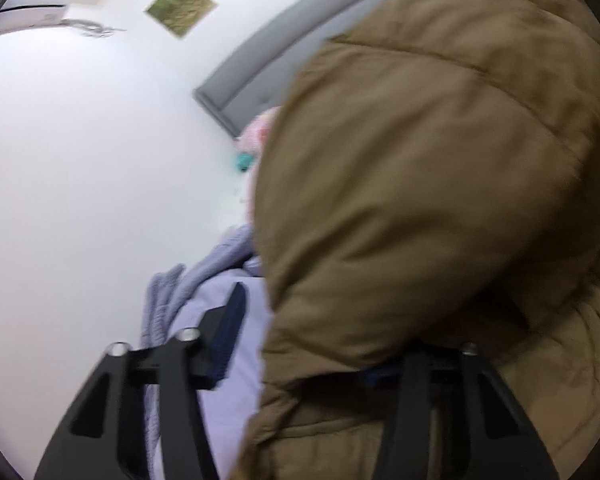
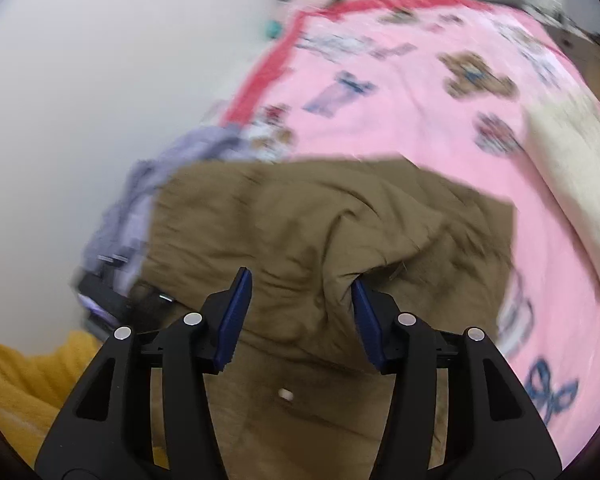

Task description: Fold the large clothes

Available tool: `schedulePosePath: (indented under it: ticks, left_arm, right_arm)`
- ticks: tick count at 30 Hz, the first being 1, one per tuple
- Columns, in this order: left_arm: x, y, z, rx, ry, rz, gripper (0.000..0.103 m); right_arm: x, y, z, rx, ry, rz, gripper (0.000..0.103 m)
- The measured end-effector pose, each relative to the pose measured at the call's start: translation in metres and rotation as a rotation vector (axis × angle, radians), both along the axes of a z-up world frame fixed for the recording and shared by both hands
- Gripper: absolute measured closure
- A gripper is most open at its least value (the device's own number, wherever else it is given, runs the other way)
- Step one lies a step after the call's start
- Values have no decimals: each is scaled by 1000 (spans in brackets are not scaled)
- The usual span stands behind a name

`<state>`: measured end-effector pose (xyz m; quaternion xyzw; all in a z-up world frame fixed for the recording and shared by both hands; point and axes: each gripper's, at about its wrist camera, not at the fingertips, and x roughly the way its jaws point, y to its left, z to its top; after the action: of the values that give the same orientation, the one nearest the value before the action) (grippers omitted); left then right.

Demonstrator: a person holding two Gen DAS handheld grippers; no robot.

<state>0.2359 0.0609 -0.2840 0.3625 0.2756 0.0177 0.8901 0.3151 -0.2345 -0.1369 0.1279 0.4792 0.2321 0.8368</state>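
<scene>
A padded olive-brown quilted jacket (image 2: 300, 216) lies bunched on a bed covered by a pink bedspread (image 2: 412, 120) printed with bears and bows. All places here are told from that jacket.

The right tongs (image 2: 300, 312) hang just above the jacket's near part, their blue-padded fingers (image 2: 236, 316) spread apart. A ridge of brown cloth rises toward the right-hand pad, but neither pad presses on it, so these tongs are released.

To the jacket's left, touching its edge, sits a crumpled lavender knitted garment (image 2: 148, 184). Near the jacket's lower left corner lies a yellow knitted fabric (image 2: 24, 380). Beyond the jacket's right side a cream cloth (image 2: 572, 168) rests on the bedspread. Far behind the jacket stands a grey upholstered headboard (image 1: 268, 64) against a white wall (image 1: 80, 160).

In the left wrist view a puffed fold of the jacket (image 1: 440, 180) billows up over the left tongs (image 1: 312, 340). One blue pad (image 1: 230, 328) shows bare; the other finger is buried under the cloth. Whether these tongs clench the jacket I cannot tell.
</scene>
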Motion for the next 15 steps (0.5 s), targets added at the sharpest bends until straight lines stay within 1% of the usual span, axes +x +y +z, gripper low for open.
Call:
schedulePosePath:
  ticks: [1, 2, 4, 5, 6, 7, 8, 9, 10, 13, 15]
  left_arm:
    - [0, -2, -1, -8, 20, -17, 62]
    - [0, -3, -1, -14, 36, -27, 63]
    - [1, -2, -1, -32, 52, -32, 66]
    - [1, 0, 0, -40, 49, -33, 67]
    - [2, 2, 1, -49, 47, -31, 68]
    - [2, 3, 2, -56, 49, -29, 69]
    - [1, 4, 3, -60, 49, -28, 69]
    - [2, 8, 4, -65, 49, -23, 69]
    - [-1, 9, 4, -68, 48, -18, 69]
    - [3, 19, 3, -72, 56, 0, 69]
    - [5, 25, 3, -67, 55, 18, 69]
  right_arm:
    - [10, 9, 10, 15, -11, 30, 43]
    - [19, 18, 16, 10, -8, 55, 41]
    - [38, 41, 25, -99, 7, 80, 42]
    - [44, 50, 26, -175, 16, 58, 48]
    - [47, 52, 23, -202, 29, 38, 60]
    - [50, 50, 13, -230, 79, 6, 70]
    - [52, 48, 4, -251, 129, -15, 96]
    - [51, 40, -11, -273, 197, -53, 99]
    - [47, 28, -24, -268, 240, -94, 99]
    - [27, -3, -48, -262, 264, -176, 100]
    - [14, -19, -58, -232, 292, -235, 100]
